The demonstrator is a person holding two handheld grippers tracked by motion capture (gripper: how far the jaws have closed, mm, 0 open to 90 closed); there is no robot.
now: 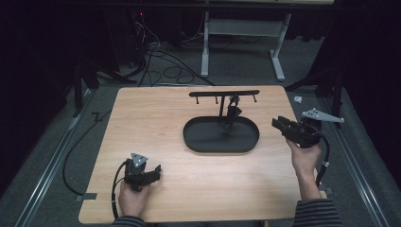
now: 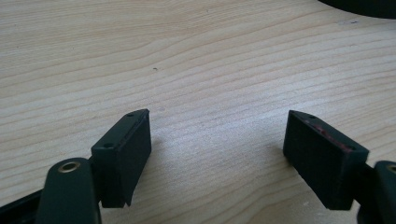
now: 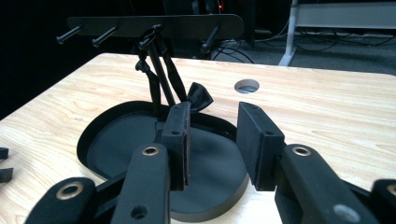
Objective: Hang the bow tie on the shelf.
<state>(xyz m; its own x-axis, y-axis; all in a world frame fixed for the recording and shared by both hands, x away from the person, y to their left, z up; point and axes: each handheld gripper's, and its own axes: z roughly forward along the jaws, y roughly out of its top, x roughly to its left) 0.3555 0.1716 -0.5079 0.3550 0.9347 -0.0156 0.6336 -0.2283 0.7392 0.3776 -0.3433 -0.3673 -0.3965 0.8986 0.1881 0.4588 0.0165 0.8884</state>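
High view is showing a wooden desk (image 1: 156, 118) with a black oval tray (image 1: 221, 135) lying a little toward its far right part, and from the tray a thin post is rising to a horizontal bar with pegs (image 1: 224, 93). A small dark item, probably a bow tie with its strap (image 1: 232, 112), is hanging from one of the pegs near the post, its lower end reaching down toward the tray; the picture is too dark there to be sure of its exact shape.

The right gripper (image 1: 282, 125) is being held near the right edge of the desk, just beside the right end of the tray, and it is pointing toward the hanging item. In the right gripper view its jaws are standing about half open with nothing between them, and the bow tie (image 3: 200, 97) is showing beyond the pads (image 3: 180, 140), well apart from them. The rack bar (image 3: 154, 24) is standing above.

The left gripper (image 1: 152, 173) is resting near the near left corner of the desk, far from the tray. In the left gripper view its jaws are standing wide open over bare wood (image 2: 210, 70), holding nothing.

Judging from this, the work is at an early stage: the item is hanging on the peg untouched, and no grip is made. What is remaining seems to be the approach of the right gripper, closing on the strap or the bow, and lifting it off the peg, perhaps to lay it in the tray.
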